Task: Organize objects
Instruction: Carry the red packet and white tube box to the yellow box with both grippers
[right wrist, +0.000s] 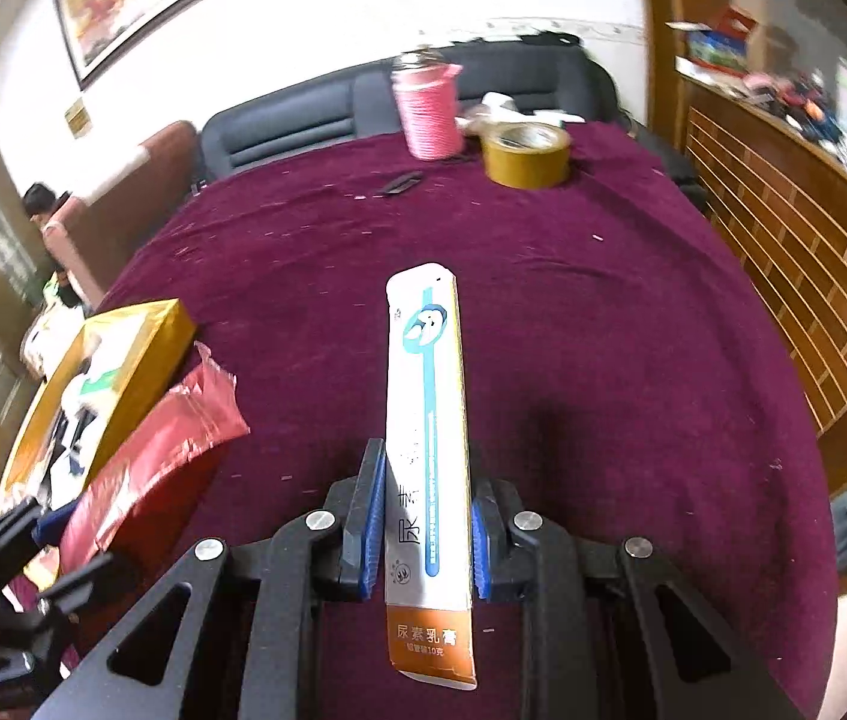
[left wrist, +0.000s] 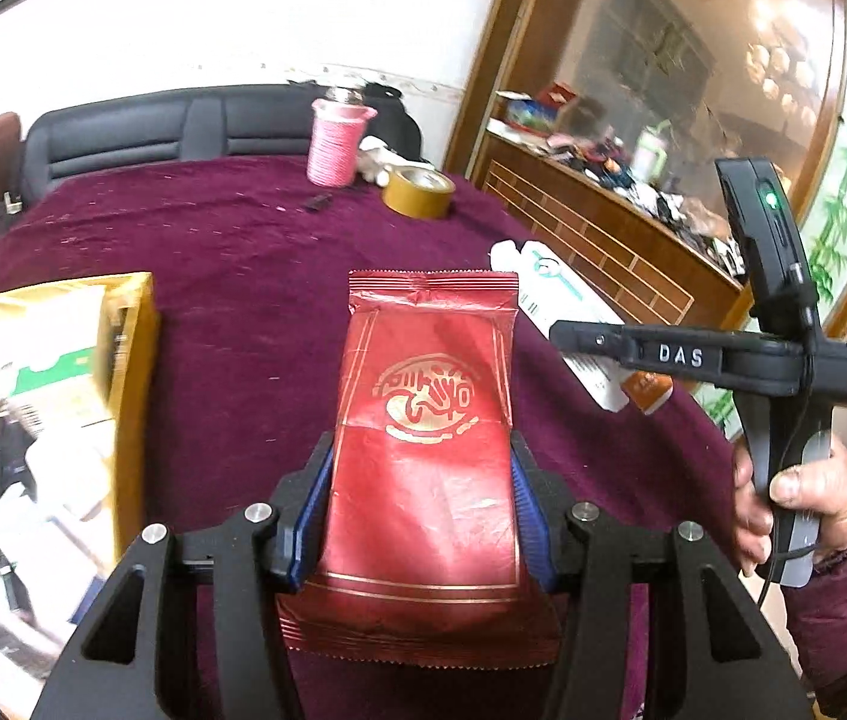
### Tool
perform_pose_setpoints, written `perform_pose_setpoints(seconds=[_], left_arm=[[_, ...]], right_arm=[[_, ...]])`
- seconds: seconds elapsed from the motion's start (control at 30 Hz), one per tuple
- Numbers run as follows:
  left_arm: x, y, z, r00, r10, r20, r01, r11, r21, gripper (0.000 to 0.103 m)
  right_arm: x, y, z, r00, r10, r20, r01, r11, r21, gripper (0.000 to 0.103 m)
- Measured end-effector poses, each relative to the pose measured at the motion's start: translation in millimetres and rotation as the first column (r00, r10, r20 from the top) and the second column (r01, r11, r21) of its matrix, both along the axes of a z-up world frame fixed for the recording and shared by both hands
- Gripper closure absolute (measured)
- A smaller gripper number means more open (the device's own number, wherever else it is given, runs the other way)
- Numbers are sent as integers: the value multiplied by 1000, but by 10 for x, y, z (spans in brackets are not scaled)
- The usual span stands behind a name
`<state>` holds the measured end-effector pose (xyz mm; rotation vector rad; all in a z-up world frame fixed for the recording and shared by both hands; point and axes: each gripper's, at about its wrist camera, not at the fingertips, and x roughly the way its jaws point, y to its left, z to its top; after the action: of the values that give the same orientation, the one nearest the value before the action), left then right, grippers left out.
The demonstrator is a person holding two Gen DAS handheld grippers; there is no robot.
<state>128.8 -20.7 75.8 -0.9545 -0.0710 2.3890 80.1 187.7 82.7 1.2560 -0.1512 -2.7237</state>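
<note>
Both grippers hold a package above the purple table [right wrist: 603, 330].
We grip the red foil pouch [left wrist: 423, 450] in our left gripper [left wrist: 420, 480] and the white tube box [right wrist: 426, 420] in our right gripper [right wrist: 423, 516], beside the yellow box [left wrist: 129, 360].

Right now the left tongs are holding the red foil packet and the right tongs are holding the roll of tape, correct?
Not quite. The left tongs do hold the red foil packet, but the right tongs hold a white and orange ointment box. The right wrist view shows the roll of tape sitting far across the table.

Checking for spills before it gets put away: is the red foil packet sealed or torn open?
Sealed, as far as visible: the red foil packet shows both crimped end seams intact in the left wrist view. Its back is hidden.
</note>
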Motion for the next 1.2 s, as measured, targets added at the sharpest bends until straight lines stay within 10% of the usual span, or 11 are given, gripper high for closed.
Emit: perform_pose_setpoints(seconds=[0.6, 1.2], left_arm=[[101, -1754, 181, 937, 347, -32, -346, 937, 39, 51], [52, -2769, -332, 868, 488, 88, -493, 869, 37, 51]], right_arm=[[78, -1661, 333, 950, 304, -68, -300, 952, 66, 78], [-263, -3027, -174, 888, 452, 82, -456, 889, 38, 77]])
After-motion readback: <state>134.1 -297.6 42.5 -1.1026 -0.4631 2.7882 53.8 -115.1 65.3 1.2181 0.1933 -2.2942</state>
